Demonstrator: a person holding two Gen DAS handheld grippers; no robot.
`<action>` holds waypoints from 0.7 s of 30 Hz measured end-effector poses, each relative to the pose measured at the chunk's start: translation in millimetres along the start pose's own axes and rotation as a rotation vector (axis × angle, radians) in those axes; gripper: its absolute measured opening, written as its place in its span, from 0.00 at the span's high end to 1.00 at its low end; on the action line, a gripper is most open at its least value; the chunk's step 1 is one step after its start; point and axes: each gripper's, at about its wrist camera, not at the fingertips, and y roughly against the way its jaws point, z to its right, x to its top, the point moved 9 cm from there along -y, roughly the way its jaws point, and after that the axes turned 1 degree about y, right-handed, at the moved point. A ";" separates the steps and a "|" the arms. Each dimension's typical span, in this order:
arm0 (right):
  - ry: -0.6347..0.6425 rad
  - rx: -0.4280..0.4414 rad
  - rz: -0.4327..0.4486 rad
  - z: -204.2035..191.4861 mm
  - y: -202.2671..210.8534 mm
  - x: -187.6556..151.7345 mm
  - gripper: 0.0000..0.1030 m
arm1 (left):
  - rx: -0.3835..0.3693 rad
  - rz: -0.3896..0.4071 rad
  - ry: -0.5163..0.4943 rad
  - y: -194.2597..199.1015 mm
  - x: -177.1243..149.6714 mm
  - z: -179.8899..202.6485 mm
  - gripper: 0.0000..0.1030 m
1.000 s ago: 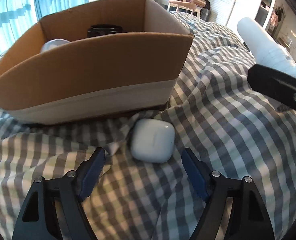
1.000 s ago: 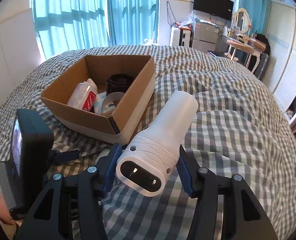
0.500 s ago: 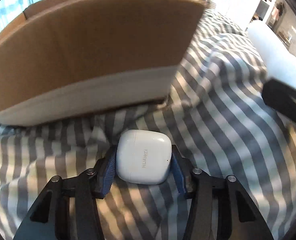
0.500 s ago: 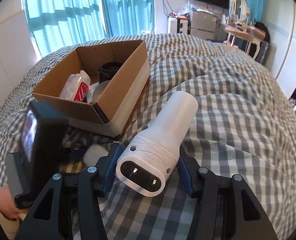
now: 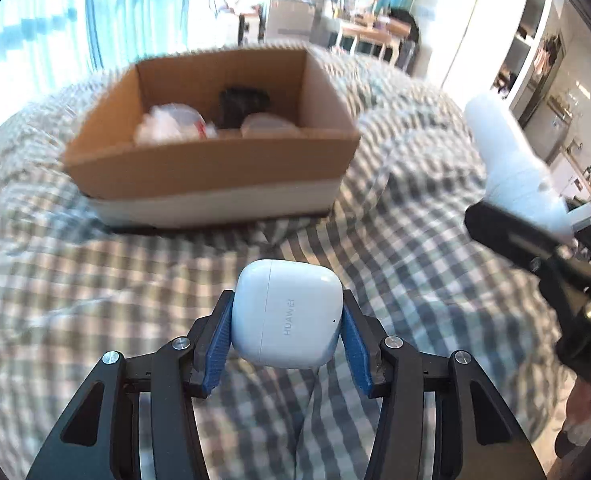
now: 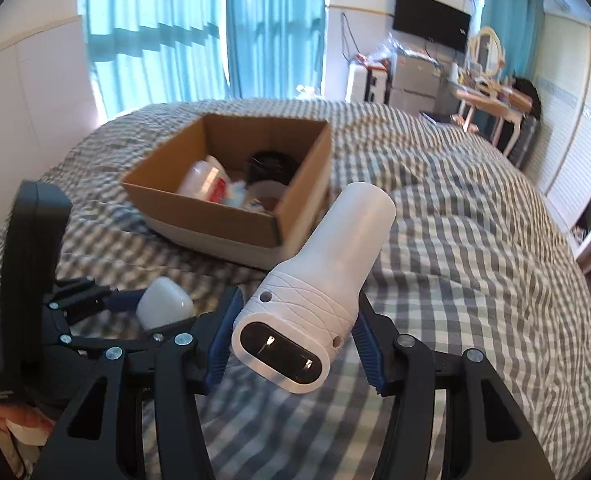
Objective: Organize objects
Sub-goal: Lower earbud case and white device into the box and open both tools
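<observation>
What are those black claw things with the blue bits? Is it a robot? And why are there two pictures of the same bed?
It is not a robot. A person holds one grabbing tool in each hand, and each tool has its own little camera looking out along its jaws. That is why you get two pictures: one from the left tool, one from the right.

In the left tool's picture, the left gripper is squeezing a small white earbud case between its blue pads, lifted off the checkered blanket.

In the right tool's picture, the right gripper is squeezing a white device with two metal prongs on its end.

Ahead on the blanket sits a cardboard box. Inside are a plastic bottle with a red label, a black round thing, and some other bits too blurry to name.
</observation>
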 end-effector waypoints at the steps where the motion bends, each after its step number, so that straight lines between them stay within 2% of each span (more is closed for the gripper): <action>1: 0.008 0.002 0.011 -3.3 5.4 1.7 0.48 | 0.006 0.020 0.002 7.4 0.7 -2.8 0.50; 4: 0.033 0.005 0.037 -14.6 19.2 7.6 0.48 | 0.027 0.079 0.005 31.1 10.7 1.7 0.50; 7: 0.058 0.019 0.063 -24.0 31.4 14.6 0.48 | 0.041 0.128 0.013 38.2 22.9 16.1 0.50; 10: 0.078 0.026 0.086 -29.8 39.6 26.2 0.48 | 0.057 0.181 0.017 60.3 35.3 6.7 0.50; 16: 0.114 0.045 0.146 -40.6 45.2 75.1 0.48 | 0.082 0.255 0.022 79.1 76.6 -14.6 0.50; 21: 0.115 0.070 0.161 -39.8 30.3 113.3 0.48 | 0.105 0.283 0.025 76.4 118.6 -34.9 0.50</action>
